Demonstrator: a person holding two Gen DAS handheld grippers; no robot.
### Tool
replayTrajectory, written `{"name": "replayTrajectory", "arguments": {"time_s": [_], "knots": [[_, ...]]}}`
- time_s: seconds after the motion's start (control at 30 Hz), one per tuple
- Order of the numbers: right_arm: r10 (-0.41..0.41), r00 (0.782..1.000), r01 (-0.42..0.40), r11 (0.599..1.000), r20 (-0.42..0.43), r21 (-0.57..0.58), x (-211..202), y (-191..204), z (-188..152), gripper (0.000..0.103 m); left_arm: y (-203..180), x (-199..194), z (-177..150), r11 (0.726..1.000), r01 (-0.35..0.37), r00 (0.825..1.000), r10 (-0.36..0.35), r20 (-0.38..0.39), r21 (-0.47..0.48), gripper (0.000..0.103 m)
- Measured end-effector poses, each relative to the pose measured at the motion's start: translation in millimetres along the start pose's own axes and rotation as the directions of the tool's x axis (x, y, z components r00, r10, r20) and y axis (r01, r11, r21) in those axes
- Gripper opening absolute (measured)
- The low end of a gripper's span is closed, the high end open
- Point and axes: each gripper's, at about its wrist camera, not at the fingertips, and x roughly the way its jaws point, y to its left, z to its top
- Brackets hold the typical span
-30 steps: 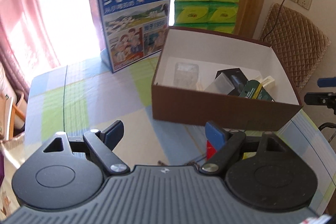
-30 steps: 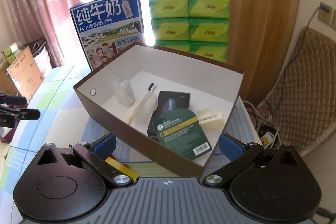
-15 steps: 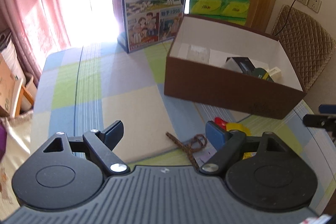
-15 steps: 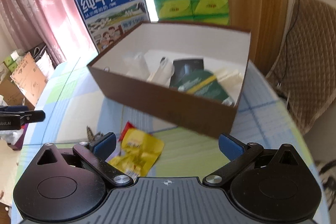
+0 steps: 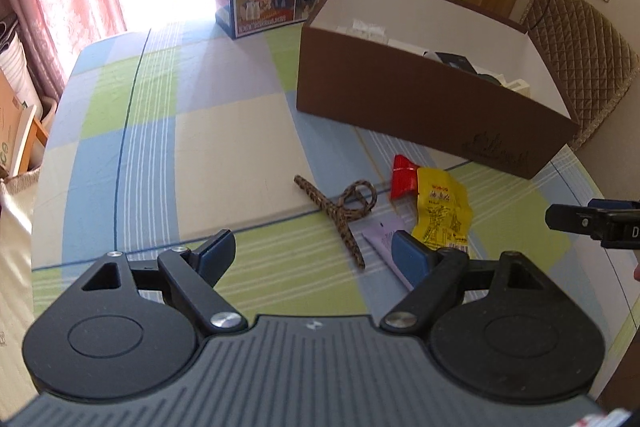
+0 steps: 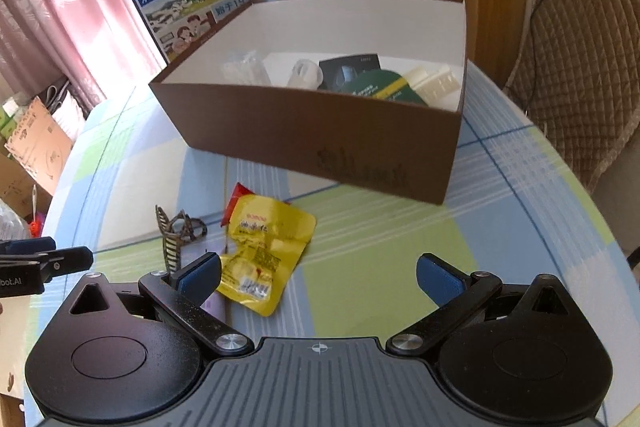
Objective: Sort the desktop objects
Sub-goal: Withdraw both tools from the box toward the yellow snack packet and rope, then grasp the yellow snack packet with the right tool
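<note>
Both claws empty, between picks. Left gripper (image 5: 310, 251) jaws spread wide, holding nothing; right gripper (image 6: 318, 277) the same. Just ahead of the left gripper lies a brown patterned knotted cord (image 5: 336, 207); by its right finger a pale purple flat sachet (image 5: 384, 239). Just ahead-left of the right gripper, touching its left fingertip: a yellow foil snack packet (image 6: 264, 247) overlapping a red wrapper (image 6: 238, 197). Next move likely calls for centring the right gripper leftward over the packet, then closing. Clear checked tablecloth (image 6: 380, 247) ahead-right. Farther ahead, the brown open cardboard box (image 6: 320, 135), part-filled; lift over its near wall.
</note>
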Motion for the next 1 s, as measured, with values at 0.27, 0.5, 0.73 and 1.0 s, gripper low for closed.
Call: {"name": "replayTrajectory", "arguments": {"time_s": [0.27, 0.5, 0.73, 1.0], "knots": [[0.015, 0.999, -0.014, 1.0, -0.043, 0.009, 20.6, 7.0, -8.6, 0.101, -1.5, 15.9, -5.8, 1.0, -0.016, 1.0, 0.016, -0.025, -0.003, 0.082], [0.017, 0.998, -0.016, 1.0, -0.066, 0.01, 40.3, 12.6, -8.2, 0.101, -1.5, 32.2, -8.7, 1.0, -0.022, 0.998, 0.021, -0.052, -0.004, 0.082], [0.023, 0.997, -0.023, 1.0, -0.077, 0.007, 60.6, 19.3, -4.7, 0.1, 0.7, 48.9, -6.0, 0.999, -0.037, 0.997, 0.037, -0.071, 0.0, 0.082], [0.007, 0.995, -0.006, 1.0, -0.096, 0.004, 85.6, 25.6, -1.5, 0.091, 6.0, 63.6, -1.8, 0.999, -0.046, 0.995, 0.045, -0.091, 0.0, 0.082]]}}
